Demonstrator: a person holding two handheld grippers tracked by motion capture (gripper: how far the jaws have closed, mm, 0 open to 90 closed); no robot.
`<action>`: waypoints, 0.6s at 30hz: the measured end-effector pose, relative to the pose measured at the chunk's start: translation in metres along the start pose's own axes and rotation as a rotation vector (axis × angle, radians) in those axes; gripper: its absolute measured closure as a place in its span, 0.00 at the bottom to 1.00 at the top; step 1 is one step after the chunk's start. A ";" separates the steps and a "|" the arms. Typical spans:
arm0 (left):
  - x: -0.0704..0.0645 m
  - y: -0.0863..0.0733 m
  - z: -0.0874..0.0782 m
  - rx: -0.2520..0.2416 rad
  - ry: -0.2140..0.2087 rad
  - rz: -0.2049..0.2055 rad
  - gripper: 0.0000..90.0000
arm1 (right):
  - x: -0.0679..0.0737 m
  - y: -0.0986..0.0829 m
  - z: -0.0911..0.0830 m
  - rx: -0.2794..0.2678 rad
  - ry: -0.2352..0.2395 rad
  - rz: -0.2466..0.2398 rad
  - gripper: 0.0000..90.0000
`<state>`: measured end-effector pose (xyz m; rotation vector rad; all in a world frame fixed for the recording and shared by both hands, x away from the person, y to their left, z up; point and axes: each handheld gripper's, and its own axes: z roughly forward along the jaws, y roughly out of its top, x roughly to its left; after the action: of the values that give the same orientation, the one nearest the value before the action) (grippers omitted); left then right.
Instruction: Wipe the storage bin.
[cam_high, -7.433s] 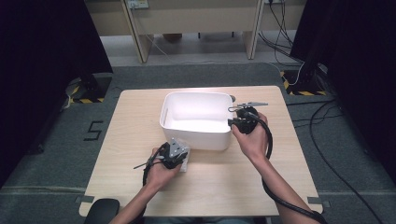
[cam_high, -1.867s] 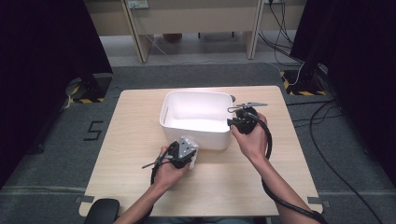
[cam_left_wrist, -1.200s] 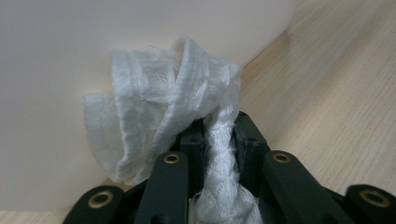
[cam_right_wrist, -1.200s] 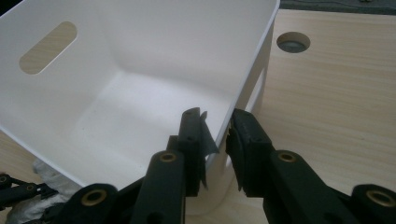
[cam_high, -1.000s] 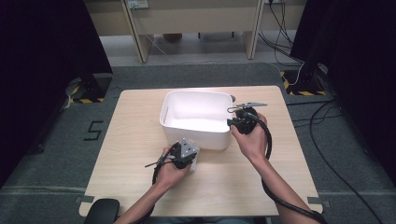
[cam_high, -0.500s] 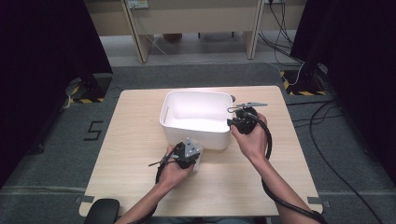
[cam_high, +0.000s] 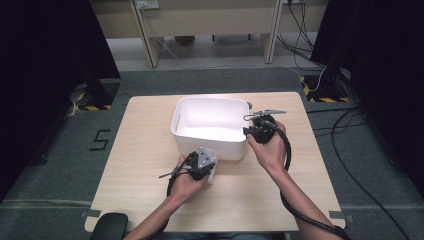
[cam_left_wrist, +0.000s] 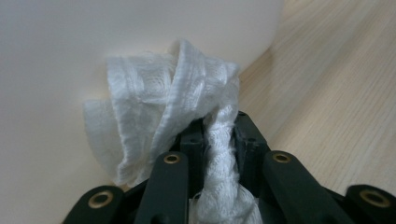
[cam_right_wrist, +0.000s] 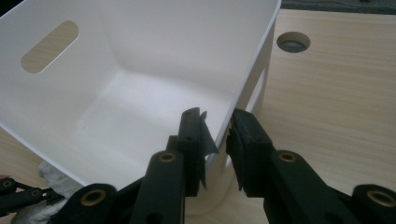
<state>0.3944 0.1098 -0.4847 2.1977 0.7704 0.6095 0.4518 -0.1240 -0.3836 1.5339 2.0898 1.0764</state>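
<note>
- The left gripper (cam_high: 201, 164) sits near the front edge of the light wooden table (cam_high: 140, 150), just before the near wall of the white rectangular plastic bin (cam_high: 210, 145).
- In the left gripper view its black jaws pinch a crumpled white woven cloth (cam_left_wrist: 173, 107), which bunches up above the jaw tips and hangs down between them.
- The cloth rests right against the bin's outer wall (cam_left_wrist: 56, 56), outside the bin, low over the table top.
- The right gripper (cam_high: 259, 131) is at the bin's right-hand wall, held in the person's right hand (cam_high: 270, 150).
- In the right gripper view its two jaws straddle the bin's thin rim (cam_right_wrist: 243, 88), one inside and one outside, closed on the wall.
- The bin's floor (cam_right_wrist: 140, 126) is bare white, and an oval handle slot (cam_right_wrist: 49, 46) opens in the wall at upper left.
- A round cable hole (cam_right_wrist: 293, 42) lies in the table beyond the bin.
- The cloth shows again at the lower left corner of the right gripper view (cam_right_wrist: 56, 179), just outside the bin's near wall.
</note>
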 end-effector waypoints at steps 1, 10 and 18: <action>0.000 0.001 -0.001 0.000 -0.001 0.001 0.86 | 0.000 0.000 0.000 -0.001 0.001 0.000 0.83; 0.000 0.008 -0.007 -0.026 0.002 0.000 0.86 | 0.000 0.000 0.000 -0.002 0.001 0.000 0.83; 0.001 0.013 -0.012 -0.041 0.000 0.001 0.86 | 0.000 0.000 0.000 -0.001 0.001 0.001 0.83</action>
<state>0.3917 0.1089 -0.4669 2.1604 0.7509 0.6207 0.4522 -0.1242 -0.3837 1.5344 2.0890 1.0786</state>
